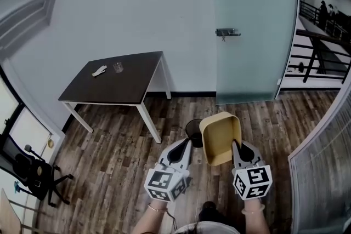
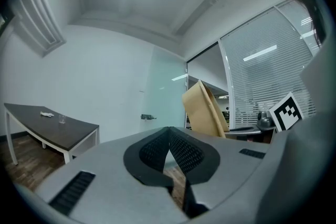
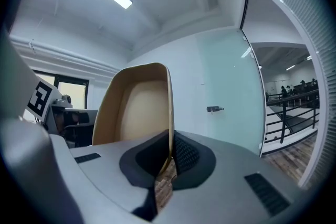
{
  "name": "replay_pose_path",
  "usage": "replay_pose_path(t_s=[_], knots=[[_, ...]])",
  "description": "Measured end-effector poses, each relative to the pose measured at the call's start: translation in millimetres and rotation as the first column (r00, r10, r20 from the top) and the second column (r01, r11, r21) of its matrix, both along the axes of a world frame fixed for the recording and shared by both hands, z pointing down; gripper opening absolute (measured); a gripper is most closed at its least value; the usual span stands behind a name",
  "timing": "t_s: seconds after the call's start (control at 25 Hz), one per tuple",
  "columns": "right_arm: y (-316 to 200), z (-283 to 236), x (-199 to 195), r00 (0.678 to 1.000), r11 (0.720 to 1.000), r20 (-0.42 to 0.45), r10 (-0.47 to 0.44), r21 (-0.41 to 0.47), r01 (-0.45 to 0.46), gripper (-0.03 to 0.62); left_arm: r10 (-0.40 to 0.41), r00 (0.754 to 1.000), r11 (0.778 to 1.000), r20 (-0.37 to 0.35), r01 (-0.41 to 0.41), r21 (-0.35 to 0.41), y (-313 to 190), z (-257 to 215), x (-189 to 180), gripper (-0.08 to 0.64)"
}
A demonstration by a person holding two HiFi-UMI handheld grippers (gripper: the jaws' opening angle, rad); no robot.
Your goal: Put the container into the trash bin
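Container (image 1: 221, 137): tan, off the floor, tipped on edge, its wall pinched in right gripper (image 1: 236, 145) jaws | left gripper (image 1: 185, 144): jaws clenched, empty | trash bin (image 1: 193, 130): on wooden floor (image 1: 115, 145), just ahead between grippers | counter (image 1: 126, 85): far left, against wall

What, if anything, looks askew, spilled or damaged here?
Only the tan container: the right gripper pinches one wall, so it hangs tipped on edge, opening sideways, near the dark trash bin. Nothing looks spilled or damaged.
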State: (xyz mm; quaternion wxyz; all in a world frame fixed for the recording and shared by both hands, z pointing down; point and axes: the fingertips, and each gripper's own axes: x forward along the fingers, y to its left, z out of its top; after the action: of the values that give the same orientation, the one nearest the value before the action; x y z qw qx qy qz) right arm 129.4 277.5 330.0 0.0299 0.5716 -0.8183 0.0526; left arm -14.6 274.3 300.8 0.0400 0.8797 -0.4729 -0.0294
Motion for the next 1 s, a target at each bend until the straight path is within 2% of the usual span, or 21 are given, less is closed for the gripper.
replay_pose_path(t_s=[0.36,0.76,1.0], knots=[[-83,0,22,0.999,0.999,0.021,-0.049,0.001,0.049,0.006,-0.045,0.999,0.999,0.004,0.045,-0.016,-76,4,27,0.018],[-142,10,14,0.998,0.999,0.04,-0.046,-0.023,0.047,0.006,-0.053,0.999,0.997,0.004,0.053,-0.049,-125,13,14,0.018],[-188,17,2,0.999,0.999,0.03,-0.012,-0.033,0.013,0.006,-0.027,1.0,0.999,-0.007,0.026,-0.048,-178,22,1,0.018]])
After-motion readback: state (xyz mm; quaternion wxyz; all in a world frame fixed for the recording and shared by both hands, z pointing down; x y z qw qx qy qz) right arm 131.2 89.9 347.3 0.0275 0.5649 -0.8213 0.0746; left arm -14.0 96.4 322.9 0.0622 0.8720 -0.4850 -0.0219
